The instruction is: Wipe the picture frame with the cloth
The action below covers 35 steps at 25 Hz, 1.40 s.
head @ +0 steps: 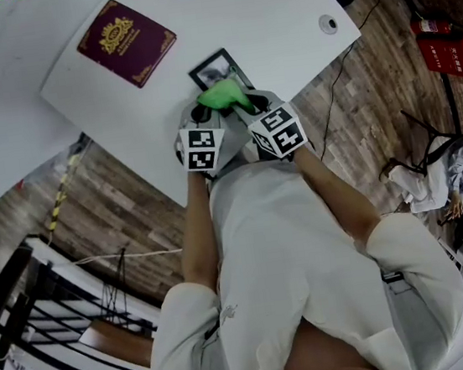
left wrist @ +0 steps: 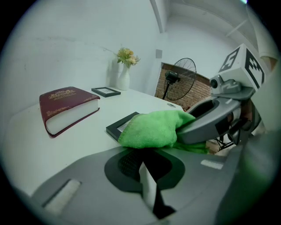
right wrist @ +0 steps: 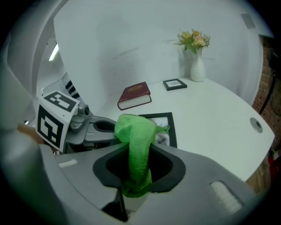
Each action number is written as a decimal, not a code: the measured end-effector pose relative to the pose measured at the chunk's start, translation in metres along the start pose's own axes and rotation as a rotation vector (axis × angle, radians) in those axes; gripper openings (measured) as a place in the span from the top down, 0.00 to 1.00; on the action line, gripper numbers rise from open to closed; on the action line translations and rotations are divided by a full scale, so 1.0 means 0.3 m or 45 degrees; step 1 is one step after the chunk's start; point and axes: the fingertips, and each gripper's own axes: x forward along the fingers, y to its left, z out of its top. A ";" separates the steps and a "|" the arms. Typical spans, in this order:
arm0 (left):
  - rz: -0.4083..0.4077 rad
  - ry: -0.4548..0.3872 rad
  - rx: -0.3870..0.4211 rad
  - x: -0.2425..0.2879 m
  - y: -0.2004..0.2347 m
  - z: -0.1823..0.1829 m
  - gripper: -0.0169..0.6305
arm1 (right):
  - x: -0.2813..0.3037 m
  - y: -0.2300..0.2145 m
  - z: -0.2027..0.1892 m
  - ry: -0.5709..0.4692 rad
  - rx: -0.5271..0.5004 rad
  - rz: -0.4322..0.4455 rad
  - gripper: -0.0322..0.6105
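While right tongs (right wrist: 131, 191) pinch cloth (right wrist: 135, 143), partly hiding picture frame (right wrist: 170, 117), left tongs (left wrist: 147, 176) closed empty, book (left wrist: 66, 104) beyond.

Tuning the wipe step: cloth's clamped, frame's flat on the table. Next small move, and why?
Likely lower the right gripper until the cloth presses on the picture frame. The cloth is clamped in its jaws, bunched over the frame's near edge; contact isn't clear.
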 end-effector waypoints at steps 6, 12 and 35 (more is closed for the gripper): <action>0.000 -0.010 -0.008 0.004 0.008 -0.005 0.94 | 0.078 0.048 -0.048 0.025 0.057 0.030 0.81; 0.010 -0.011 0.003 0.003 0.005 -0.005 0.94 | 0.083 0.024 -0.058 0.032 -0.002 0.004 0.81; 0.172 -0.140 -0.167 -0.100 0.036 0.088 0.94 | -0.149 -0.288 0.055 -0.103 -0.114 -0.166 0.81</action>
